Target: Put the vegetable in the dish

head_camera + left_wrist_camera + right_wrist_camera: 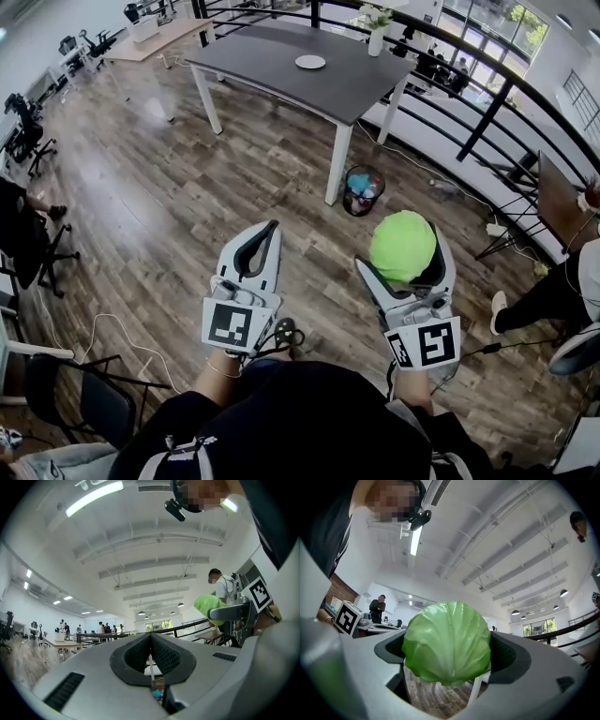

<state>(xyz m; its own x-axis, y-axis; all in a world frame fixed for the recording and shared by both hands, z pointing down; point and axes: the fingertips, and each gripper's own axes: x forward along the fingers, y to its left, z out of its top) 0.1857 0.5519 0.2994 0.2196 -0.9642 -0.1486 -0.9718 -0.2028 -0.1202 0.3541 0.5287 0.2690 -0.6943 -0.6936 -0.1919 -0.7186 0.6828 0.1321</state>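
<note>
Right tongs (pixel 404 265) around round cabbage (pixel 446 641)

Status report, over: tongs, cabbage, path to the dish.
Left tongs shut, empty. Right tongs shut on the cabbage. Dish on the grey table ahead, not reached. Bin beside the table leg, off the direct line.

head: steeply down at floor (pixel 141 206) | claw cams: close behind jaws, tilted up | head+left share right claw (pixel 403 255)
</note>
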